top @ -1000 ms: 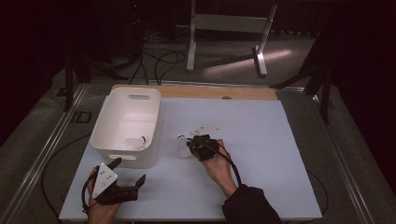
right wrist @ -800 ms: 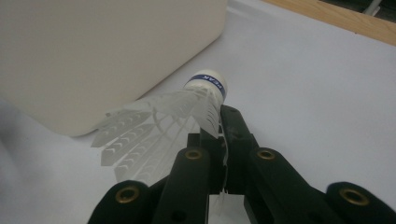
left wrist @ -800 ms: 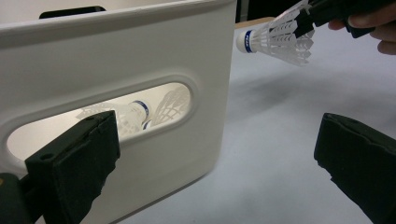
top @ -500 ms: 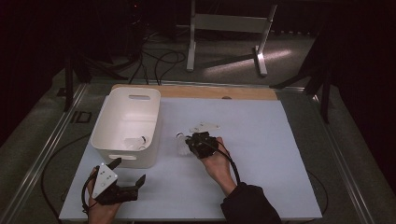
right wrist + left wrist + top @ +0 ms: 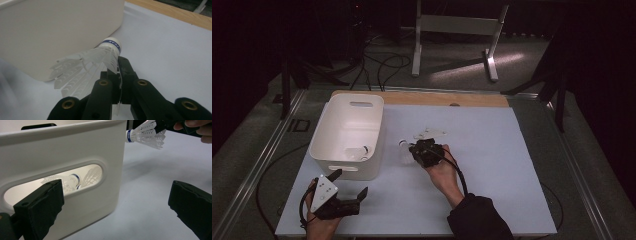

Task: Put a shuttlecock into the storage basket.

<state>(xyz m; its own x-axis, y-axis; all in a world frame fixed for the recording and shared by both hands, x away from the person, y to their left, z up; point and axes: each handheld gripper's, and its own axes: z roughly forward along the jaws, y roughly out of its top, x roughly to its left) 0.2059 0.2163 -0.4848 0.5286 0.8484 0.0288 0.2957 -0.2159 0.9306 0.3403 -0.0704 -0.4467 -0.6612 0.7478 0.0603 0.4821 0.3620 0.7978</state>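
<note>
Item: shuttlecock (image 5: 87,67), pinched by feathers in right tongs (image 5: 117,75), just beside bin (image 5: 349,132), above tabletop (image 5: 492,165). Left tongs (image 5: 112,202) spread, idle nr bin front. Step: carry to bin. Next: lift over rim, release inside w/ others.

Two grippers: the left gripper (image 5: 343,192) at seven o'clock on the table, the right gripper (image 5: 424,150) near the centre. Two hands hold them, one hand (image 5: 319,222) at seven o'clock and one hand (image 5: 444,172) just below centre.

One white bin (image 5: 347,135) at nine o'clock.

Shuttlecocks: one shuttlecock (image 5: 87,62) in the right gripper, just beside the bin. Two more (image 5: 72,180) show through the bin's handle slot in the left gripper view. At least one further shuttlecock (image 5: 430,133) lies on the table at twelve o'clock from the right gripper; the exact number there is unclear.

One table (image 5: 492,150).
</note>
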